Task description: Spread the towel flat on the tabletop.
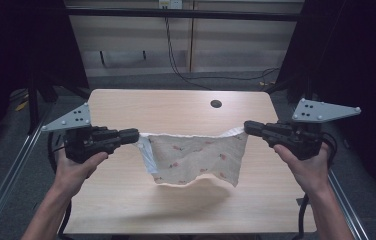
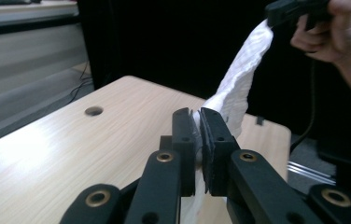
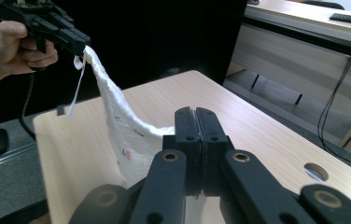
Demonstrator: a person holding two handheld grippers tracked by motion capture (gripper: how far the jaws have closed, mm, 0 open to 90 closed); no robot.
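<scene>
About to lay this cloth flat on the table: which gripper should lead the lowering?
Probably the left gripper. In the high view, the cloth hangs lower below the left gripper's corner, so that edge should touch the table first. The right gripper is shut on the other top corner and can follow.

No readable text anywhere (cloth print: small red motifs, no lettering).

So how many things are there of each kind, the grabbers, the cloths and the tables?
Grippers: 2, the left gripper and the right gripper, each shut on a top corner of the cloth
Cloths: 1, the cloth, white with small red marks, hanging between them
Tables: 1, the wooden table
Total: 4
</scene>
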